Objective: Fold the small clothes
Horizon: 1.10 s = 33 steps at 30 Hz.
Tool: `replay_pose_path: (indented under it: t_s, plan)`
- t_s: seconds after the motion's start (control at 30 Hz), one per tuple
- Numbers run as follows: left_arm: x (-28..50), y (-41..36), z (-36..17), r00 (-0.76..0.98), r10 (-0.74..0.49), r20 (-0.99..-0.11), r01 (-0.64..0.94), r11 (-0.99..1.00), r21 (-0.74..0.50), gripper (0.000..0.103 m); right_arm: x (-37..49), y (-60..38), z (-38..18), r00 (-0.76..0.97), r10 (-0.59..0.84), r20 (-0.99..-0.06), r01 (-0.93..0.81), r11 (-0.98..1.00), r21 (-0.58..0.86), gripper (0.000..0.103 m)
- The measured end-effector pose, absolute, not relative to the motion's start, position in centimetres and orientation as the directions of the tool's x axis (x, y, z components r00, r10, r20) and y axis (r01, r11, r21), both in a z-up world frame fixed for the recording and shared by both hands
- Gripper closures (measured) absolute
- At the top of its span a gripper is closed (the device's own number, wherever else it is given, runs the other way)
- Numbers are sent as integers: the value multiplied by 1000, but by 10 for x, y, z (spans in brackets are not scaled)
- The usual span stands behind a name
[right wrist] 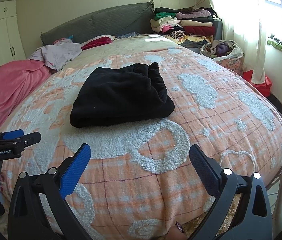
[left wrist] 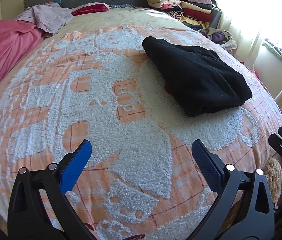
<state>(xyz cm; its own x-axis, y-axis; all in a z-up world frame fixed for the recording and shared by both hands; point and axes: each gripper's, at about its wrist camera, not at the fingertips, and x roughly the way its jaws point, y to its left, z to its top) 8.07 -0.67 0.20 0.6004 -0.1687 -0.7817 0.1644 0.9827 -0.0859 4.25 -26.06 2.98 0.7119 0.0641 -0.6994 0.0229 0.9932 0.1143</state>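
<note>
Left gripper [left wrist: 141,156] and right gripper [right wrist: 140,156], each with jaws spread wide and holding nothing, hover over the near part of the bed [right wrist: 230,120], clear of the cloth. The black garment [right wrist: 121,98] lies well ahead of both, on the orange-and-white blanket [left wrist: 101,100], already doubled into a thick, roughly square packet; in the left view a red scrap [left wrist: 168,89] shows at its near edge. The fold appears finished or nearly so. If a further fold is wanted, each gripper should pinch one near corner through all layers, lift low, and carry the edge across evenly so the plush layers do not slide apart. Otherwise, the rumpled lilac garment [right wrist: 59,55] near the headboard [right wrist: 101,22] looks the likely next piece.
</note>
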Motion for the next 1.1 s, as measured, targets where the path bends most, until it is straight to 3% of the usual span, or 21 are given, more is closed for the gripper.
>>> replay_pose_path:
  t_s: [0.83, 1.1]
  plan:
    - [79, -9, 2, 600, -160, -784, 173, 983, -68, 9, 39, -264, 26, 709, 56, -703, 36, 993, 115, 5]
    - [72, 12, -17, 552, -143, -822, 139, 987, -78, 9, 20, -320, 36, 715, -107, -691, 253, 961, 114, 5]
